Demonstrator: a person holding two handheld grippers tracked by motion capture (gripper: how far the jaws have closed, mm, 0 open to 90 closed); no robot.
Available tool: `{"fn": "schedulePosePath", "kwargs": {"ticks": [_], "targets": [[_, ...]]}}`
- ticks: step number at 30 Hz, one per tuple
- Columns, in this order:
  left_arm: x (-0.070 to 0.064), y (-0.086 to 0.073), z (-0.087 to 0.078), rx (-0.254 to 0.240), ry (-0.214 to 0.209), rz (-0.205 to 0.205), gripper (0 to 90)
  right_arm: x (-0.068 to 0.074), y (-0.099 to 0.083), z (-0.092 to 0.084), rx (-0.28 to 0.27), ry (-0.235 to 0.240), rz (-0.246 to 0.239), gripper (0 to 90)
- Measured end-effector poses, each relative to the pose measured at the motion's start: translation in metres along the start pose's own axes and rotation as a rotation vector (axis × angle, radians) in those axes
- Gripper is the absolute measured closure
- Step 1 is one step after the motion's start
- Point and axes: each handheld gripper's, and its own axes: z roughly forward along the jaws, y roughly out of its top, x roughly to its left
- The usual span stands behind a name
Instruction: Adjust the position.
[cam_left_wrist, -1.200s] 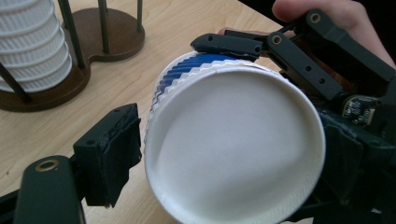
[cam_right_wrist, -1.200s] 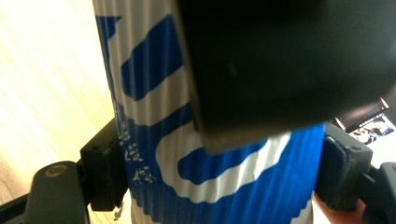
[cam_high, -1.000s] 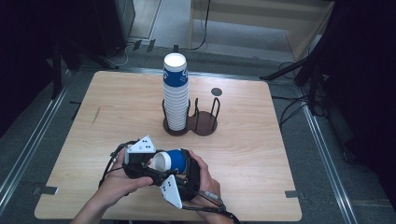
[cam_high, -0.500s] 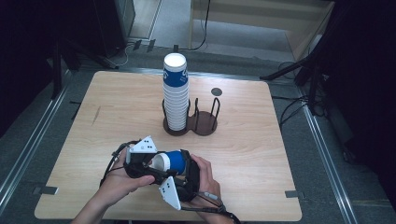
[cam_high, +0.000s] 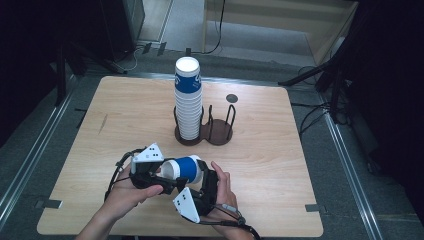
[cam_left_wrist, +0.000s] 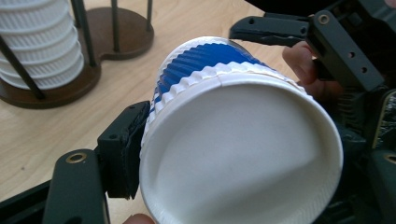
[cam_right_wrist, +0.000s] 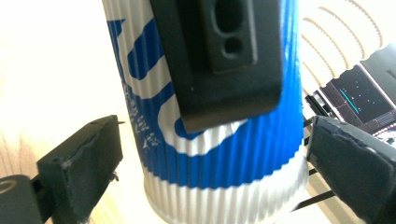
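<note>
One blue-and-white ribbed paper cup (cam_high: 182, 169) off on its own, held sideways low over the wooden tabletop (cam_high: 280, 150), well apart from the tall stack of matching cups (cam_high: 188, 97) in the dark twin-ring holder (cam_high: 220, 131). Left gripper (cam_high: 167, 175) jaws clamped on it near the rim. Right gripper (cam_right_wrist: 215, 168) jaws just been opening, cup between them but pads clear. Looks like handover done, placing still left.
</note>
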Motion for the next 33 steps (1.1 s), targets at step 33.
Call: {"fn": "schedulePosePath", "kwargs": {"ticks": [33], "targets": [[0.014, -0.002, -0.020, -0.232, 0.173, -0.016, 25.7, -0.025, 0.003, -0.004, -0.001, -0.035, 0.216, 2.0]]}}
